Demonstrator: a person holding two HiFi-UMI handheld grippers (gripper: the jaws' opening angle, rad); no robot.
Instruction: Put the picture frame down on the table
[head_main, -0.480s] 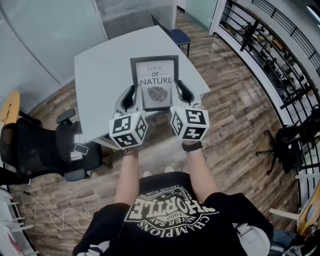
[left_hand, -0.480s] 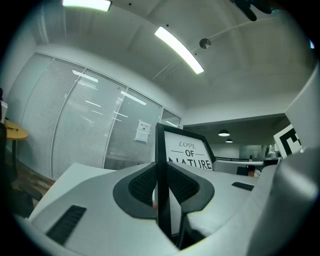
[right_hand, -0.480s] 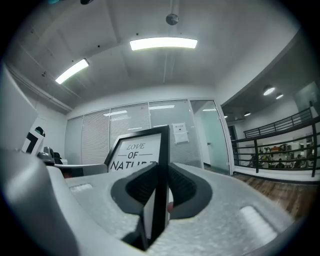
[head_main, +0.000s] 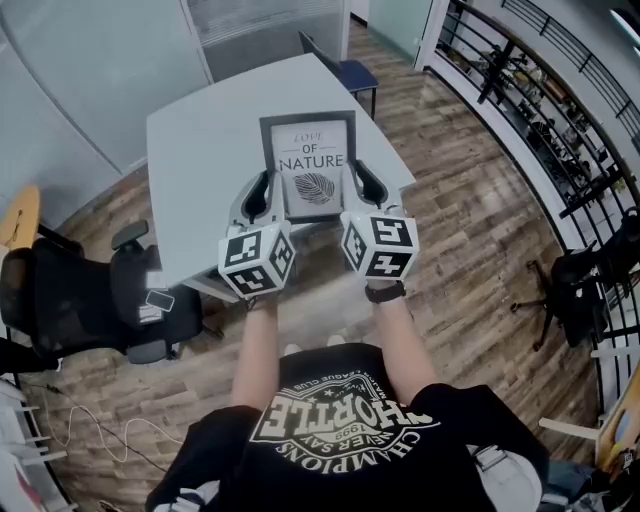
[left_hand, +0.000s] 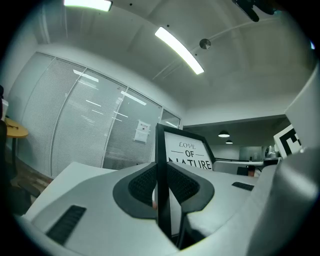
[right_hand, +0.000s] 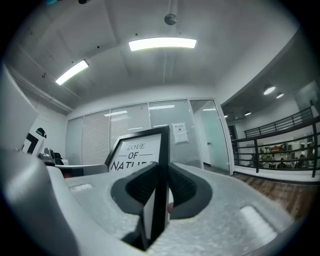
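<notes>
We hold the picture frame (head_main: 309, 165) by its two side edges. Our left gripper (head_main: 264, 192) has its jaws clamped on the frame's left edge, and our right gripper (head_main: 360, 186) grips the right edge the same way. The frame is over the near part of the grey table (head_main: 200, 160), its printed face tilted up toward us. We cannot tell whether its lower edge touches the tabletop. A black office chair (head_main: 70, 300) stands left of the table.

My fingers (left_hand: 90, 200) look matt grey plastic with ribbed black pads (left_hand: 142, 184), the picture frame (head_main: 310, 160) smooth black, the table (head_main: 200, 170) matt pale, the floor (head_main: 470, 230) grainy wood.
</notes>
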